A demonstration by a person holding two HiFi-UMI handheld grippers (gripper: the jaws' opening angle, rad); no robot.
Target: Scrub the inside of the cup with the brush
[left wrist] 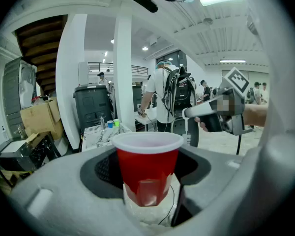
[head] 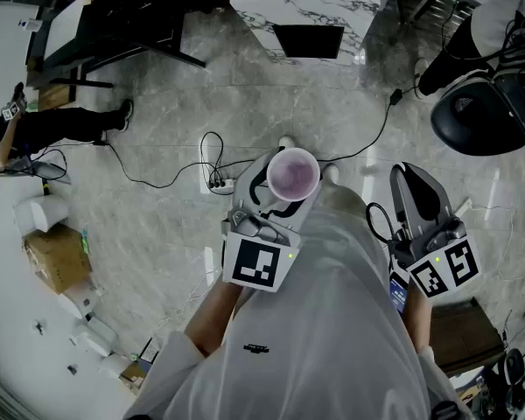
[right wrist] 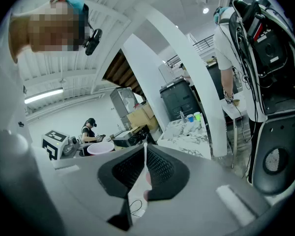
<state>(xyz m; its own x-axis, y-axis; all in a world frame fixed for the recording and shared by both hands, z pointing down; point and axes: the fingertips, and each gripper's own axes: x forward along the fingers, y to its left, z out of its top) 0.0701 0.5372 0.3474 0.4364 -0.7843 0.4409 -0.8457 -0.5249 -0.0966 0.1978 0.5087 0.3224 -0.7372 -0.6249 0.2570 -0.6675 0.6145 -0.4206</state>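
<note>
the red cup stands upright with its white mouth facing up, out in front of our white shirt. the left gripper has it: both jaws press on the cup's sides, low down, and the cup's rim sits above them. to the right of the cup is the right gripper. its jaws are close together, with just a thin slit between them. far under the cup is the grey floor. a power strip lies left of the cup.
</note>
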